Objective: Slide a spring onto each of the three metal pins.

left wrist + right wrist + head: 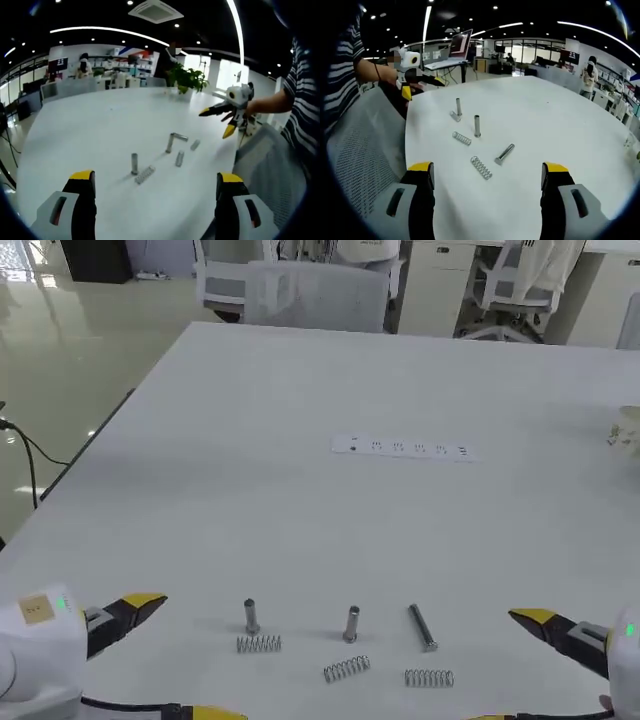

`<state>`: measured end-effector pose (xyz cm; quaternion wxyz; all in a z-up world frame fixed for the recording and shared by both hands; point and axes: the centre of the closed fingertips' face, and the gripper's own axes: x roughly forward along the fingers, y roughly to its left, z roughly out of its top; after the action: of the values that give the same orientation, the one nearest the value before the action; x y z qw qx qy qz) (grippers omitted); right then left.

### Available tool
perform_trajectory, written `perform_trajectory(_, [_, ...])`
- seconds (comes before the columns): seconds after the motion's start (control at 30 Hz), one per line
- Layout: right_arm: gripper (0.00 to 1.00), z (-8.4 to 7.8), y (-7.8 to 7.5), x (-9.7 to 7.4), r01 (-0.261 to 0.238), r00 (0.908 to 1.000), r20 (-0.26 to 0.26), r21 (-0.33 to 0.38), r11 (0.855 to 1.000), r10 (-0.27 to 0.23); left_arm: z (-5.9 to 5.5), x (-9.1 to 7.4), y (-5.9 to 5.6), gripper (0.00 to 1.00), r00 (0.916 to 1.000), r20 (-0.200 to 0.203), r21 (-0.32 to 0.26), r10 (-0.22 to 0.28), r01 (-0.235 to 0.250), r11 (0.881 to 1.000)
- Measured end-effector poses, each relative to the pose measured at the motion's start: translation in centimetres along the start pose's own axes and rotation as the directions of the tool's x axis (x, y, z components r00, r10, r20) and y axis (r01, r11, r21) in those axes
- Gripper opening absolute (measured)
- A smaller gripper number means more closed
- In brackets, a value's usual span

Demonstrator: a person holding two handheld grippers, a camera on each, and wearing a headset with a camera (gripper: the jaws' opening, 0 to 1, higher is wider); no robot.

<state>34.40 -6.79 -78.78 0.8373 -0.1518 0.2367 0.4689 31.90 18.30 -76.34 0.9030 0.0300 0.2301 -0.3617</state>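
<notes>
Left gripper (155, 176): it is being held low at the near left side of the white table (300, 390), pointing to the right along the row of parts. Its two jaws are standing wide apart and are gripping nothing.
Right gripper (487, 168): it is being held low at the near right side, pointing to the left, so it is facing the other one. Its jaws are also spread wide, with nothing between them.
Springs: all three are lying flat on the table between the two grippers, touching neither of them and sitting on no pin. In the head view the left spring (259, 644) is lying just in front of the left pin (250, 616). The middle spring (346, 669) is lying slanted just in front of the middle pin (352, 623). The right spring (429, 677) is lying near the closer end of the right pin (421, 627).
Pins: the left and middle ones are standing upright. The right one is lying on its side.
Power strip (405, 447): it is lying farther out, about mid-table, well apart from the parts.
Chairs (320, 290): they are standing beyond the far edge.
</notes>
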Motion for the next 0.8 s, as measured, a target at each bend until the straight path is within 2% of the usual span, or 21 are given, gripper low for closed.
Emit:
perform_trajectory(0.57, [0.88, -0.58, 0.48, 0.19, -0.012, 0.9998, -0.018, -0.002, 1.000, 0.012, 0.01, -0.11, -0.35, 0.98, 1.0000, 0.000, -0.002, -0.004, 0.004, 1.000])
perform_trajectory(0.7, [0.87, -0.07, 0.31, 0.27, -0.017, 0.9998, 0.007, 0.031, 0.999, 0.016, -0.11, -0.19, -0.31, 0.98, 1.0000, 0.000, -0.004, -0.002, 0.002, 1.000])
perform_trajectory(0.8, [0.83, 0.10, -0.06, 0.45, -0.008, 1.0000, 0.002, 0.033, 0.999, 0.008, -0.31, -0.27, -0.33, 0.98, 1.0000, -0.003, -0.007, -0.001, 0.001, 1.000])
